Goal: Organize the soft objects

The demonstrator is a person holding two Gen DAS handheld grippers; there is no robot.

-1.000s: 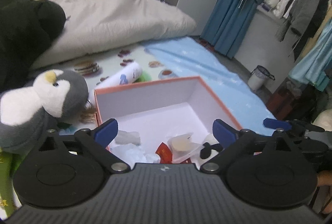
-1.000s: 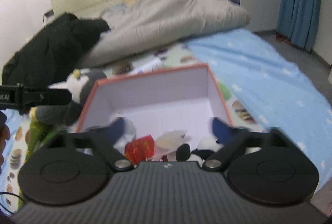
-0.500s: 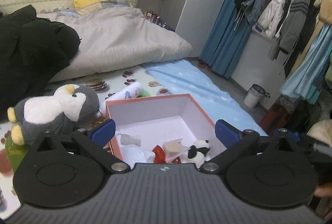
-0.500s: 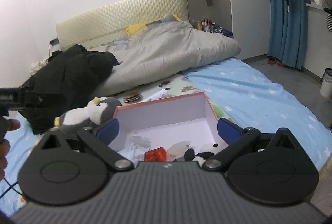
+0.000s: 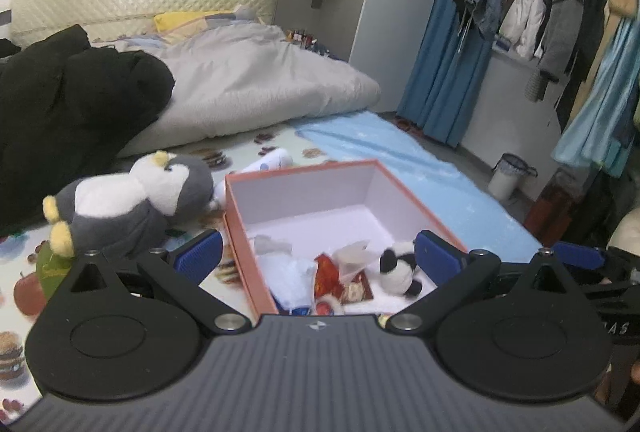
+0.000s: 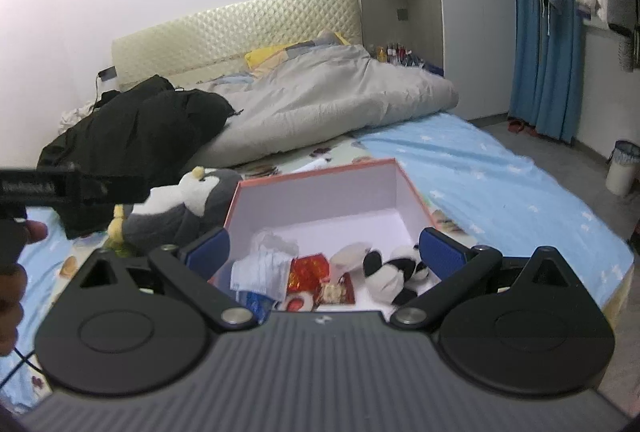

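Note:
An open orange box with a white inside (image 5: pixel 316 200) (image 6: pixel 324 196) sits on the bed. In it lie a small panda plush (image 5: pixel 396 268) (image 6: pixel 394 270), a red packet (image 5: pixel 326 270) (image 6: pixel 306 268), and pale blue and white soft items (image 5: pixel 290 272) (image 6: pixel 260 268). A grey and white penguin plush (image 5: pixel 132 202) (image 6: pixel 176 208) lies just left of the box. My left gripper (image 5: pixel 318 252) and right gripper (image 6: pixel 324 248) are both open and empty, held above the box's near edge.
A black jacket (image 5: pixel 68 104) and a grey duvet (image 5: pixel 256 80) lie at the back of the bed. A white tube (image 5: pixel 268 162) lies behind the box. A bin (image 5: pixel 510 176) and hanging clothes (image 5: pixel 560 0) stand on the right. The other gripper's body (image 6: pixel 60 184) shows at left.
Both grippers have pulled back and up from the box, so more of the room shows. Both stayed open. The box contents and the penguin have not moved.

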